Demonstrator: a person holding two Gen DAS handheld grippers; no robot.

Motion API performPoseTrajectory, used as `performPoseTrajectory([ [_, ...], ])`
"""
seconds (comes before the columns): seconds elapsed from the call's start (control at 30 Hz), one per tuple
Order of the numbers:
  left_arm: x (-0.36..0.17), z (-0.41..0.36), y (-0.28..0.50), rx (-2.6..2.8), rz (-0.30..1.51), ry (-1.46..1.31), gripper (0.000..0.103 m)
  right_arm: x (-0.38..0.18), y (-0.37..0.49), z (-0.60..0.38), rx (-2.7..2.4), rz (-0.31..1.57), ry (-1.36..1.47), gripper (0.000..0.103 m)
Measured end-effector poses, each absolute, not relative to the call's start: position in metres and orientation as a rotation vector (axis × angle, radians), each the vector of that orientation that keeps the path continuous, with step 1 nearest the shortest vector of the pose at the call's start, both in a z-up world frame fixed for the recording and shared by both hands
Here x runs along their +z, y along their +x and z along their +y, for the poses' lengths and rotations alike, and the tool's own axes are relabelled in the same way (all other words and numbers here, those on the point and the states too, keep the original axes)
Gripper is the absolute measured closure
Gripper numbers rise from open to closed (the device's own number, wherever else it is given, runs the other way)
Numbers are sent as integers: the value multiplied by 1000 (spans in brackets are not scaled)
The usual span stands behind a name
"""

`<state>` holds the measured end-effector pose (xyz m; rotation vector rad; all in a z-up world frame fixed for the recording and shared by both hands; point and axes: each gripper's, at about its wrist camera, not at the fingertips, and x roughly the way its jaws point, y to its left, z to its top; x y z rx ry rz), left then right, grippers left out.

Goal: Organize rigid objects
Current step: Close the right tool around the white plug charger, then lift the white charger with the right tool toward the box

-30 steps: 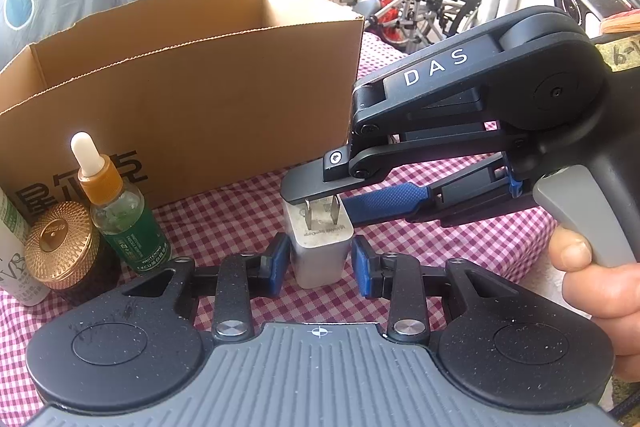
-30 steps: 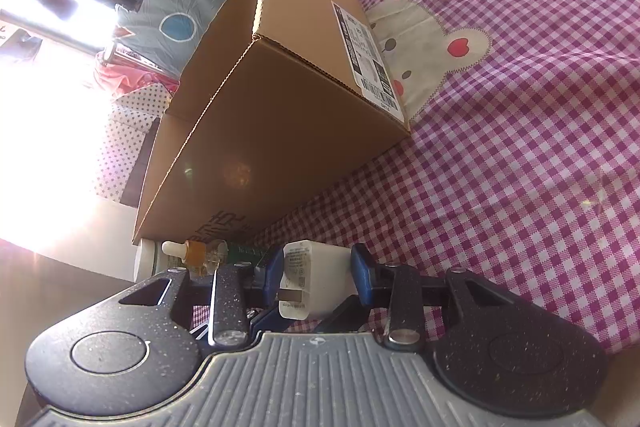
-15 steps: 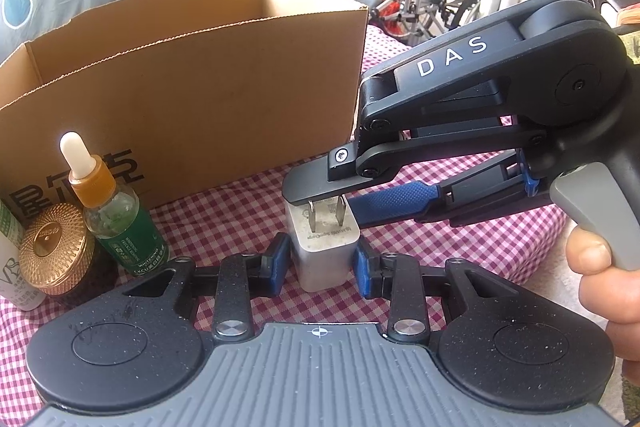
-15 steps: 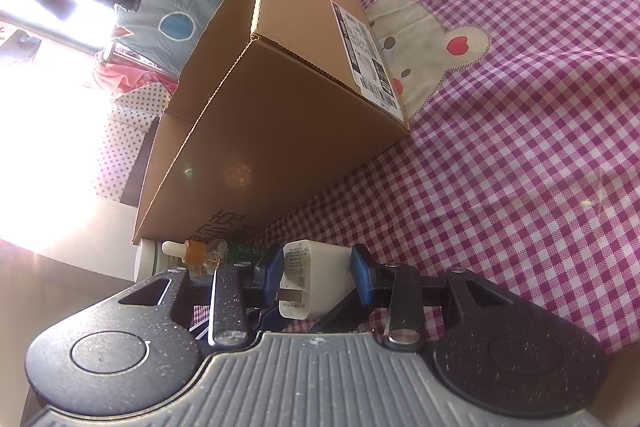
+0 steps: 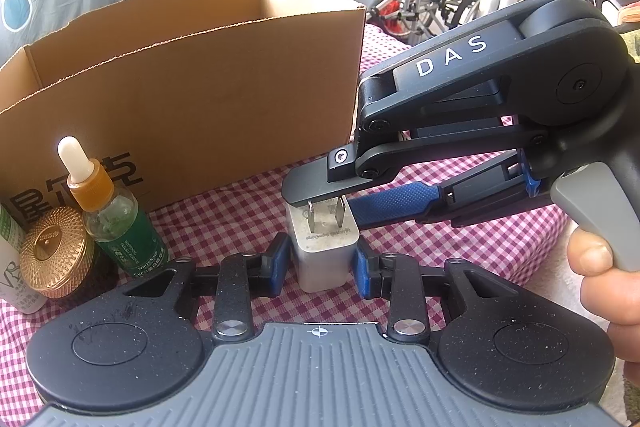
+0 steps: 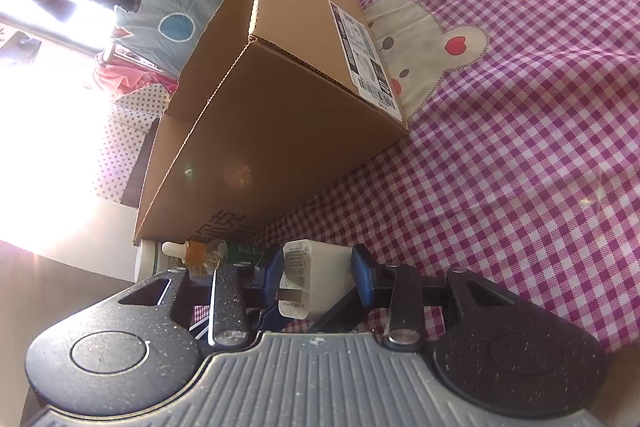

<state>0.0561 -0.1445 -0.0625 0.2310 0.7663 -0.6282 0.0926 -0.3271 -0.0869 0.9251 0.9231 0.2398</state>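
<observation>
both grippers on the white charger [image 5: 325, 254]
left gripper [image 5: 320, 261] and right gripper [image 6: 316, 277] both clamped on it – lower centre, cardboard box [image 5: 192, 87] behind.

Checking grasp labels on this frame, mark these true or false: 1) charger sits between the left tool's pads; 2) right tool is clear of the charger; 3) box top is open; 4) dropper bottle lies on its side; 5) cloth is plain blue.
1) True. The white charger is clamped between the pads of the left tool.
2) False. The right tool is closed on the charger as well.
3) True. The cardboard box is open at the top.
4) False. The dropper bottle stands upright beside the gold-lidded jar.
5) False. The cloth is checked pink and white.
</observation>
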Motion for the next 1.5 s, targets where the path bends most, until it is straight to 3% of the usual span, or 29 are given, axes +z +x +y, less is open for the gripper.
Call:
performPoseTrajectory([
  [1.5,-62,-150,57,-611,758,271,75,-89,87,-325,247,925,941,58],
])
